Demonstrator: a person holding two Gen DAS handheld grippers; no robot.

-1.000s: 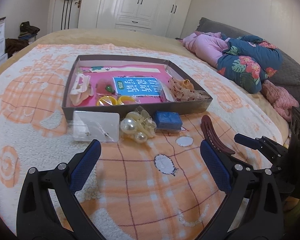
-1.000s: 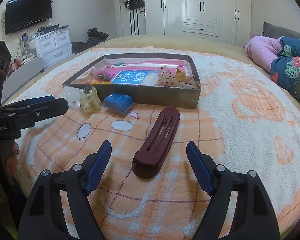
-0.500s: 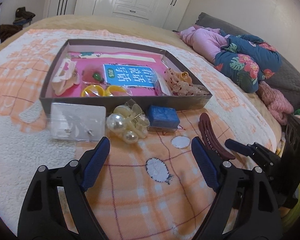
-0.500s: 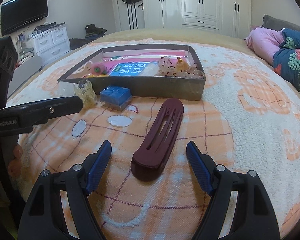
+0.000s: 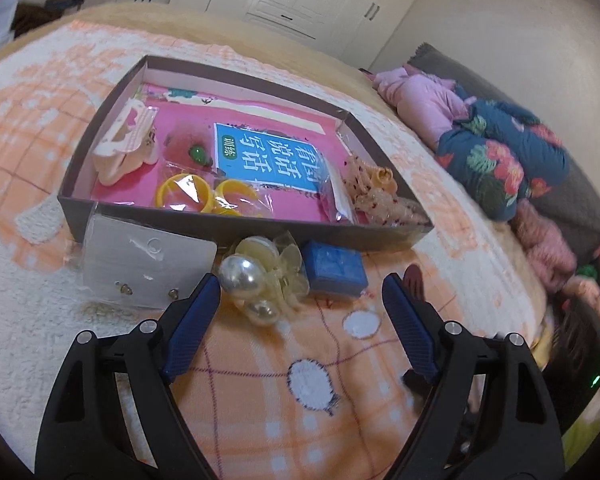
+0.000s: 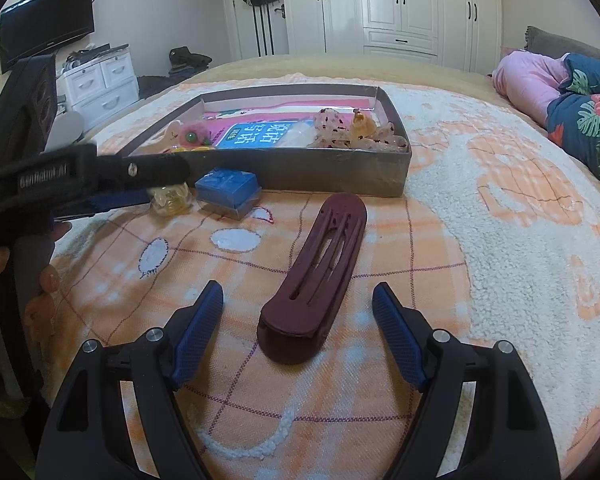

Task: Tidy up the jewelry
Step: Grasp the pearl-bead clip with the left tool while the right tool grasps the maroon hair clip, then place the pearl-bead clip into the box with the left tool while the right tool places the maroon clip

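On the bed, going from the left, the earring card (image 5: 148, 268) lay against the front wall of the box (image 5: 236, 228). Just beside it sat the pearl hair clip (image 5: 260, 276), and my left gripper (image 5: 296, 300) hung wide open around it, one blue pad just beside the big pearl, the other well clear to its right. Next came the small blue case (image 5: 336, 268), then the dark red barrette (image 6: 316, 280), which lay lengthwise on the blanket (image 6: 500, 240) in front of the box. My right gripper (image 6: 298, 312) was open wide as well, with the near end of the barrette between its fingers but not touching either one.

I judged this to be the reach before a pick, with four loose pieces not yet in the box (others were already inside). The next move called for easing my left gripper forward and closing gently on the clip's body rather than the slippery pearls.
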